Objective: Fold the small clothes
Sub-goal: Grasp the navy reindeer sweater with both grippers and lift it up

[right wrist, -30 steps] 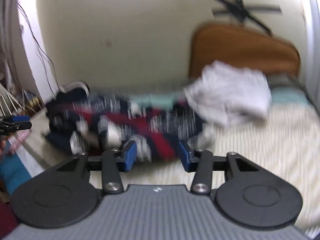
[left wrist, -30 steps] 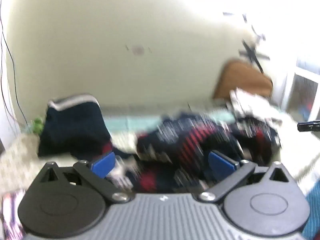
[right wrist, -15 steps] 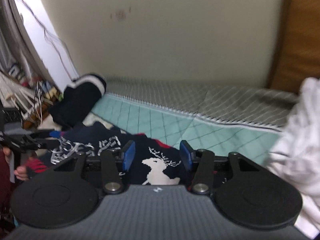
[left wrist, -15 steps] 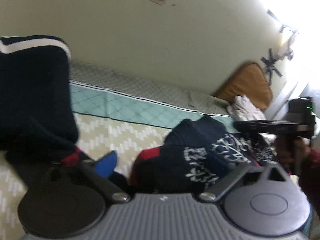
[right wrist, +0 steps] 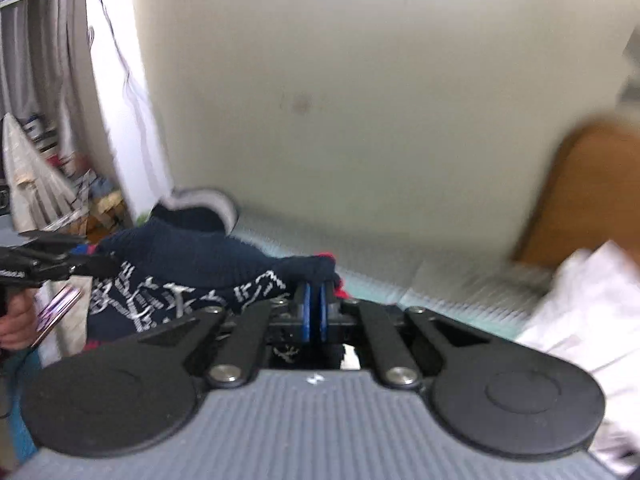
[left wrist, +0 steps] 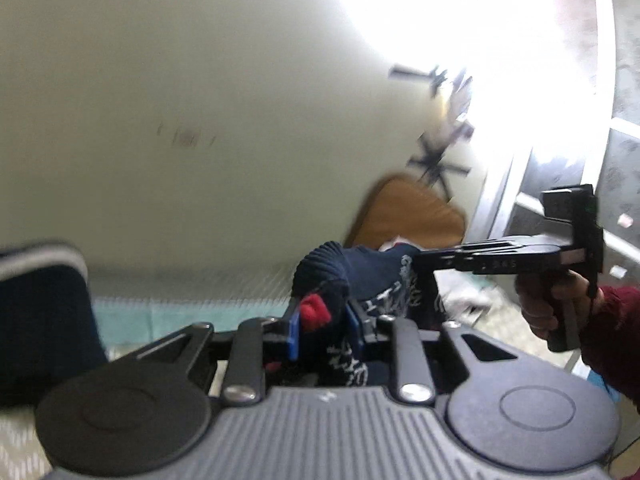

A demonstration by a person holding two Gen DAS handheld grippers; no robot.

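Here the navy patterned sweater (left wrist: 372, 276) hangs in the air between the two tools, lifted above the bed (right wrist: 452, 276). The left gripper (left wrist: 320, 326) pinches a bunched fold with a red trim, its blue pads pressed against the cloth on both sides. The right gripper (right wrist: 314, 312) has its pads nearly together on a thin edge of the same sweater, where a bit of red also shows.

The garment's long axis runs left to right from one grip to the other, its patterned body drooping below that line. Each gripper holds its own end, so neither is nearer; any laying-down or folding move probably depends on keeping that span taut and level.

A dark folded garment (left wrist: 44, 320) with a pale band sits at the far left of the bed, and a white crumpled cloth (right wrist: 580, 312) lies at the right. A brown headboard (left wrist: 408, 216) stands behind. Those two items bound the free area of bed, so the sweater would likely need to come down between them.
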